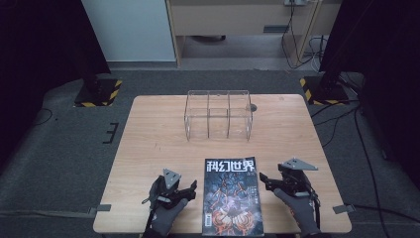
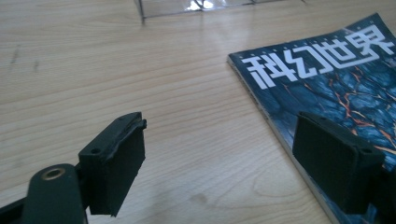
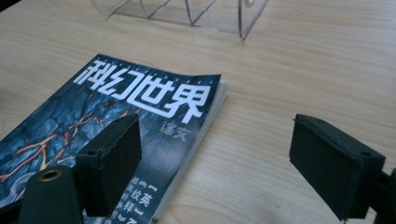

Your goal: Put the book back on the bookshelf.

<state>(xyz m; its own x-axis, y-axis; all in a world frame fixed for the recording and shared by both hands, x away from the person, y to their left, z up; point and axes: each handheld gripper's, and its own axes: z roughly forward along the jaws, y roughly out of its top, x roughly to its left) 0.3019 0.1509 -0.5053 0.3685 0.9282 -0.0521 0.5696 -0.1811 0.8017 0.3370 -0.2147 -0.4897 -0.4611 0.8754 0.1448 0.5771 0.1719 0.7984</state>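
A magazine (image 1: 232, 196) with a dark blue and orange cover and white Chinese title lies flat at the table's front middle. My left gripper (image 1: 190, 187) sits just left of it, open, with nothing between its jaws. The left gripper view has the magazine (image 2: 336, 79) under the right jaw and bare wood under the left one. My right gripper (image 1: 264, 179) is just right of the magazine, open and empty. In the right gripper view the magazine (image 3: 126, 121) lies under the left jaw. A clear plastic organiser (image 1: 218, 115) with three compartments stands upright behind the magazine.
The wooden table (image 1: 148, 144) has bare surface on both sides of the organiser (image 3: 187, 11) and between it and the magazine. A small round grommet (image 1: 253, 107) sits by the organiser's right back corner. Black stands (image 1: 96, 89) with striped bases flank the table on the floor.
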